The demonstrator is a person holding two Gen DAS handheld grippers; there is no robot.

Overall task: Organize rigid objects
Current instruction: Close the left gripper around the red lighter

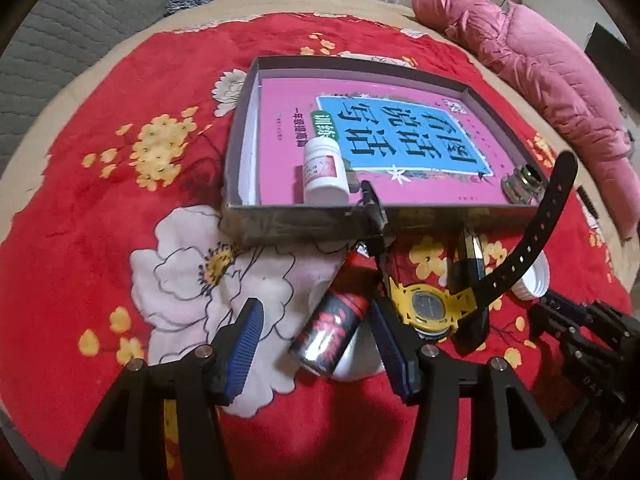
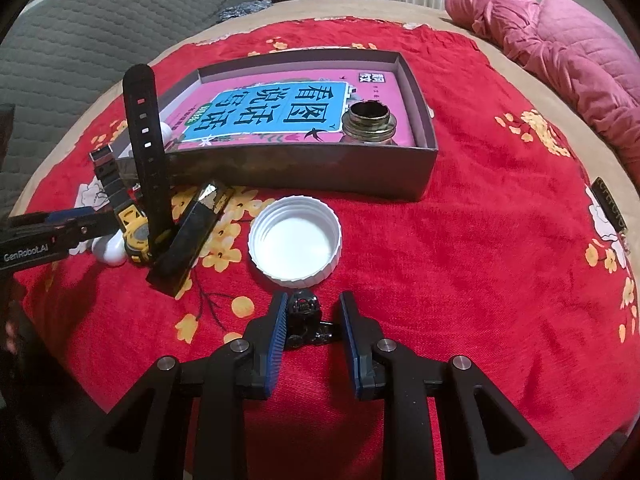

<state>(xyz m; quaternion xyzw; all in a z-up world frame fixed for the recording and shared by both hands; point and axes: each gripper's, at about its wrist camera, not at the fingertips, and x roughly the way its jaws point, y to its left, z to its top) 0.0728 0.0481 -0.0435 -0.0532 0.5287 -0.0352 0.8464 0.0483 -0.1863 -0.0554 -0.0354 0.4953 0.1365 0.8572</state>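
Cloth (image 1: 80,240), red with yellow and white flowers, carries everything. In the left wrist view the left gripper (image 1: 316,308) has its fingers spread wide. A red-and-black can (image 1: 332,328) lies tilted between them, close against the right-hand finger and apart from the left-hand one, so nothing is pinched. Under the can's near end sits something white that cannot be made out. Just right of the fingers lies a yellow watch (image 1: 428,308), one black strap standing up and the other reaching ahead to the box wall. A black case (image 1: 468,280) lies just past the watch, with a white cap (image 1: 532,280) further right. Ahead of the fingers stands a grey box (image 1: 304,224) holding a pink book (image 1: 400,136). A white bottle (image 1: 324,172) lies on the book near the front wall, and a glass jar (image 1: 524,184) stands in the box's near right corner.

In the right wrist view the right gripper (image 2: 314,300) has its fingers close together but not shut. A small black object (image 2: 306,316) lies between them, beside the left-hand finger and with a gap to the right-hand one. The cap, open side up, is just ahead of the fingers. The case and watch are ahead to their left, and the box is beyond the cap.
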